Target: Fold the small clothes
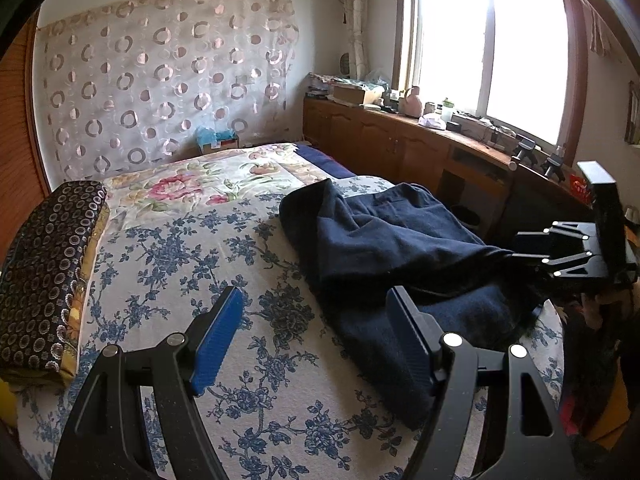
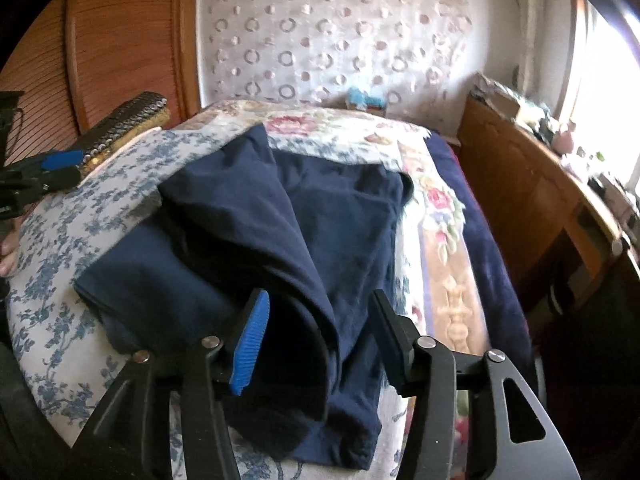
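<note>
A navy garment [image 1: 400, 248] lies rumpled on a bed [image 1: 200, 264] covered by a white sheet with blue flower print. In the left wrist view it sits toward the window side of the bed, one flap turned up near the far end and a thicker fold running toward the near edge. In the right wrist view the garment [image 2: 280, 240] spreads across the middle of the bed, with a ridge of cloth running from the far end down to the near hem.

The left gripper [image 1: 316, 336] hangs over the bed just beside the garment, its fingers [image 1: 218, 340] spread wide with nothing between them; the right-hand finger overlaps the garment's near edge in the picture, but I cannot tell whether it touches the cloth. The right gripper [image 2: 320, 344] is over the near end of the garment, its fingers [image 2: 250, 350] wide apart on either side of the ridge, not closed on it. The same gripper [image 1: 568, 256] shows in the left wrist view at the garment's window-side edge.

A folded dark patterned quilt [image 1: 44, 276] rests at the bed's other side, well apart from the garment. Beyond the garment, a pink floral sheet [image 1: 208, 184] covers the bed's far end. A wooden cabinet [image 1: 400, 148] stands beside the bed under the window [image 1: 488, 56].
</note>
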A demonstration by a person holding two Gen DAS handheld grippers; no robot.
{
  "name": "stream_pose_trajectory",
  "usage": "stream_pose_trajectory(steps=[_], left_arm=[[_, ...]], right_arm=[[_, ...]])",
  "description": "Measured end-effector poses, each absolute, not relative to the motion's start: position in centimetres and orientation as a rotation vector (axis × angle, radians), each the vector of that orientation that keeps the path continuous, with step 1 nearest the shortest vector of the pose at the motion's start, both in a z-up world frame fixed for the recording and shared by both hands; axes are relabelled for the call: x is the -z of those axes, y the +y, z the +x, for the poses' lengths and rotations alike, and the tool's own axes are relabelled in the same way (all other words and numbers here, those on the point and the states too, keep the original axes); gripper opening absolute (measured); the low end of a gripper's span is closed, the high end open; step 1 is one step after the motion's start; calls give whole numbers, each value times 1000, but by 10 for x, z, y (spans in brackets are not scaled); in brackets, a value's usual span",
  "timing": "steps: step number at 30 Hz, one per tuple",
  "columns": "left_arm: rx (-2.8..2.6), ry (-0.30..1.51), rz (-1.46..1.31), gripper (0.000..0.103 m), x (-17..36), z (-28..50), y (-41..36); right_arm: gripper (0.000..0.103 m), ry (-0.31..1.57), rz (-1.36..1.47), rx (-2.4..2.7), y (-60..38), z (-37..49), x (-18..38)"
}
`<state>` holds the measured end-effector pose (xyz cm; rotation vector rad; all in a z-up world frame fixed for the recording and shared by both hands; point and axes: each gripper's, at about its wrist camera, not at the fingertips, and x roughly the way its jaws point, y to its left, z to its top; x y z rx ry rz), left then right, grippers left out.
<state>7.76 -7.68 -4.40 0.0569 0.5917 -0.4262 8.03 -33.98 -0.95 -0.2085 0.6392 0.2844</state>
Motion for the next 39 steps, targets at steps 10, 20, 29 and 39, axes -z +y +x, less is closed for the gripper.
stream_pose_trajectory(steps=[10, 20, 29, 39], left_arm=[[393, 579, 44, 75, 45, 78, -66], [356, 581, 21, 75, 48, 79, -45], [356, 589, 11, 75, 51, 79, -42], [372, 604, 20, 75, 55, 80, -48]], right_arm=[[61, 605, -246, -432, -284, 122, 0], [61, 691, -316, -603, -212, 175, 21], [61, 808, -399, -610, -183, 209, 56], [12, 750, -329, -593, -202, 211, 35]])
